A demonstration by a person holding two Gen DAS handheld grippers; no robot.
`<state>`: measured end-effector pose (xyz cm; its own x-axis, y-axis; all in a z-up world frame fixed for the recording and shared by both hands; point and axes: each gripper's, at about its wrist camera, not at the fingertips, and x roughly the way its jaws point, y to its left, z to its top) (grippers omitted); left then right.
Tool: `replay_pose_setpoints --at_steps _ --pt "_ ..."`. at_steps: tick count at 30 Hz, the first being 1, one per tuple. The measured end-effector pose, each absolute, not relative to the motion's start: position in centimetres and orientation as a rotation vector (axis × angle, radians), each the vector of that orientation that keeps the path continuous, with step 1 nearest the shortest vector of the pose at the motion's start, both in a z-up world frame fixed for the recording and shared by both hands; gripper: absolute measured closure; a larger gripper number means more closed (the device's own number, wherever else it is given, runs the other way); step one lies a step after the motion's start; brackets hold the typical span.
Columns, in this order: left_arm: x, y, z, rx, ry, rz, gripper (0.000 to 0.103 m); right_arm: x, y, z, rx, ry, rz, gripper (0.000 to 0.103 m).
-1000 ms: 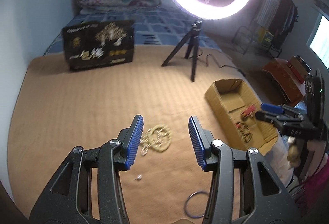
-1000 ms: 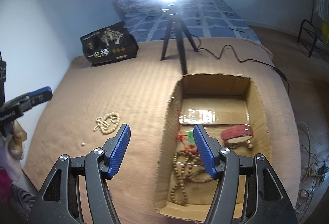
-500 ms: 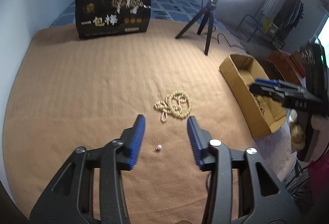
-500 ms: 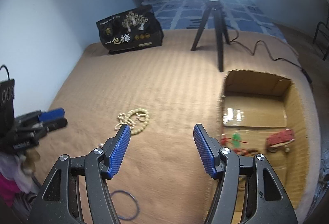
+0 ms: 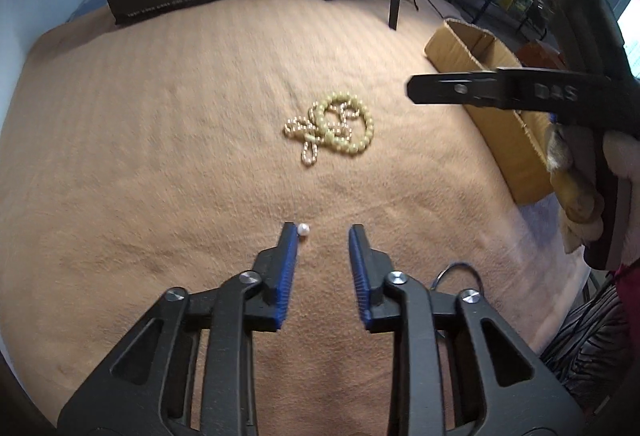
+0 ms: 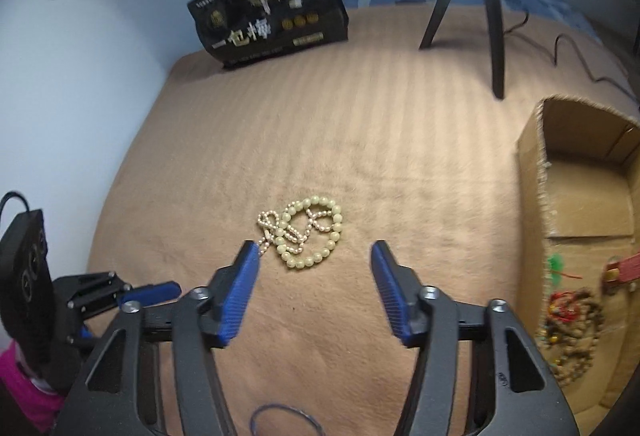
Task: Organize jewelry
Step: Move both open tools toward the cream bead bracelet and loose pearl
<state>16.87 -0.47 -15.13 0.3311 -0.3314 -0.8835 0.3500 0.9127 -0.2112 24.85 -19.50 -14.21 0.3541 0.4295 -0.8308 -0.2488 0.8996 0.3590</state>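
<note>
The cardboard box (image 6: 580, 195) lies open at the right of the tan blanket (image 6: 360, 115). Inside its near end sit a tangle of brown wooden bead strings (image 6: 576, 340) with red cord, a green tassel (image 6: 554, 263) and a red bracelet (image 6: 624, 266); the far end of the box floor is bare cardboard. In the left wrist view only the box's outer wall (image 5: 508, 131) shows, its contents hidden.

Mid-blanket lies a pale green bead bracelet (image 6: 316, 232) tangled with a thin strand of small pearls (image 6: 268, 226). Nearer, a single loose pearl (image 5: 303, 229) rests just beside the left finger's tip of the left gripper (image 5: 323, 232), whose jaws stand apart, holding nothing. The right gripper (image 6: 314, 256) hangs just short of the bracelet, jaws spread wide and empty. A thin blue ring (image 6: 280, 420) lies nearest. A black printed bag (image 6: 268, 11) and a tripod (image 6: 468, 3) stand far back.
</note>
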Motion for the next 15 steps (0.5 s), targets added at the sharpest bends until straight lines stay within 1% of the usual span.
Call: replay_pose_setpoints --at_steps 4,6,13,15 --pt "16.9 -0.4 -16.1 0.033 1.172 -0.440 0.080 25.9 -18.8 -15.6 0.198 1.167 0.427 0.063" --pt "16.9 -0.4 -16.4 0.041 1.178 -0.444 0.080 26.3 -18.6 -16.0 0.198 1.182 0.417 0.070" --pt "16.8 -0.9 -16.9 0.078 1.178 -0.454 0.081 27.0 -18.1 -17.3 0.173 1.209 0.386 0.072" --pt "16.9 -1.0 -17.0 0.088 1.179 -0.455 0.081 27.1 -17.8 -17.8 0.159 1.216 0.382 0.074"
